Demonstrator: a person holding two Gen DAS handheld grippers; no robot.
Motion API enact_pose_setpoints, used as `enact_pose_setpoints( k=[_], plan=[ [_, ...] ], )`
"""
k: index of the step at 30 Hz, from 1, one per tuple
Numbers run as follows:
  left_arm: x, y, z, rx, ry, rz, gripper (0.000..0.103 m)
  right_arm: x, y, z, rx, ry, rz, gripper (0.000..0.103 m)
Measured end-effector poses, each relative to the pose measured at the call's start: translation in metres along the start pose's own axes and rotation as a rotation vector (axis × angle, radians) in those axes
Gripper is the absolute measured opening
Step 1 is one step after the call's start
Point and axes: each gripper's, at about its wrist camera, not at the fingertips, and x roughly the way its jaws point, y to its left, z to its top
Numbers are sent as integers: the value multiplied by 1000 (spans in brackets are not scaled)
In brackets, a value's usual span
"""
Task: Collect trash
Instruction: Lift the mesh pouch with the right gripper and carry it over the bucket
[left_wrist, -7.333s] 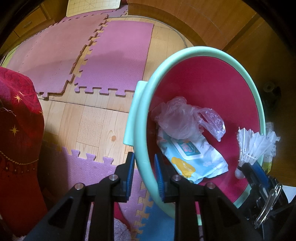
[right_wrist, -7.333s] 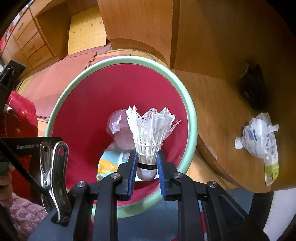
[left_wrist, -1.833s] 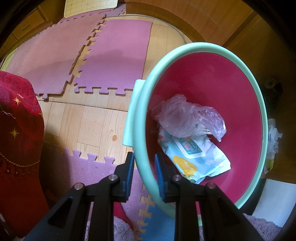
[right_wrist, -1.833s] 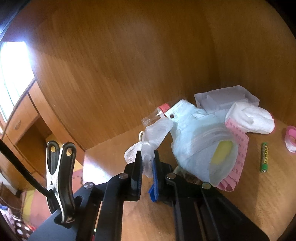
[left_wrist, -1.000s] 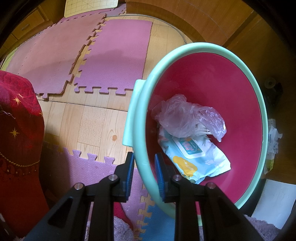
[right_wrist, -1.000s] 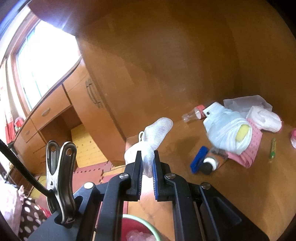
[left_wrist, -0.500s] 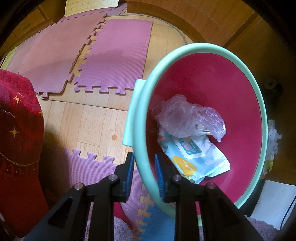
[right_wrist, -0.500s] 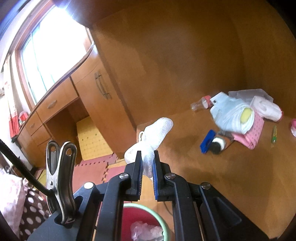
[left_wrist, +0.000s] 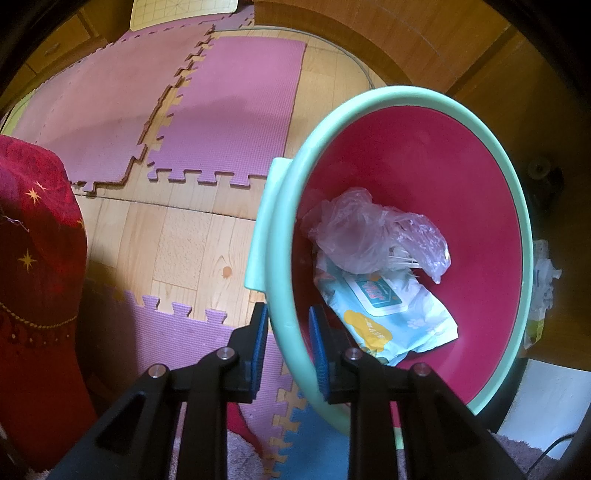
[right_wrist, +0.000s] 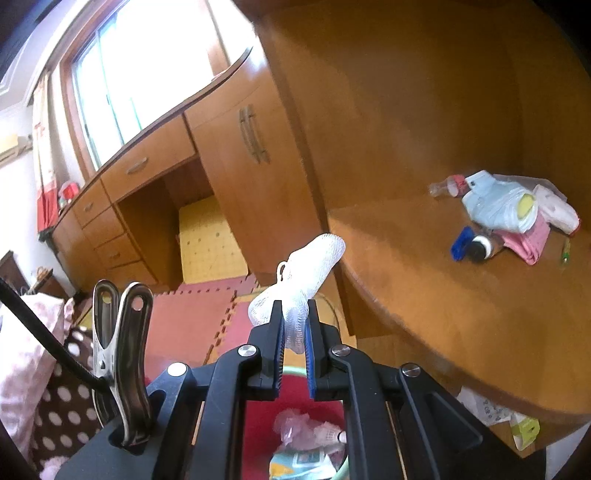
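Observation:
My left gripper (left_wrist: 288, 332) is shut on the mint-green rim of a basin (left_wrist: 291, 206) with a red inside, held tilted over the floor. In the basin lie a crumpled clear plastic bag (left_wrist: 369, 232), a wet-wipes pack (left_wrist: 388, 310) and a shuttlecock, mostly hidden under the bag. My right gripper (right_wrist: 295, 325) is shut on a white foam net sleeve (right_wrist: 314, 266), held in the air above the basin (right_wrist: 258, 424), whose red inside shows below between the gripper arms. A crumpled paper wrapper (left_wrist: 543, 284) lies on the wooden table by the basin's far rim.
On the round wooden table (right_wrist: 461, 314) lie a pile of bags and cloths (right_wrist: 513, 210), a small bottle (right_wrist: 443, 186), a blue-capped item (right_wrist: 469, 247) and a battery (right_wrist: 565, 254). Purple foam mats (left_wrist: 207, 122) cover the floor. A red cushion (left_wrist: 33, 258) stands left.
My right gripper, still holding the net sleeve, has drawn back from the table towards the basin, which now shows larger below it. The left gripper and basin have stayed put.

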Motion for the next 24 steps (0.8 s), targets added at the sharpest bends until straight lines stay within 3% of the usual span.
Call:
enact_pose_setpoints(
  k=[24],
  plan=[
    [1,0,-2,-7,4,-10,24,12,33,-58,-93,151,21,10]
  ],
)
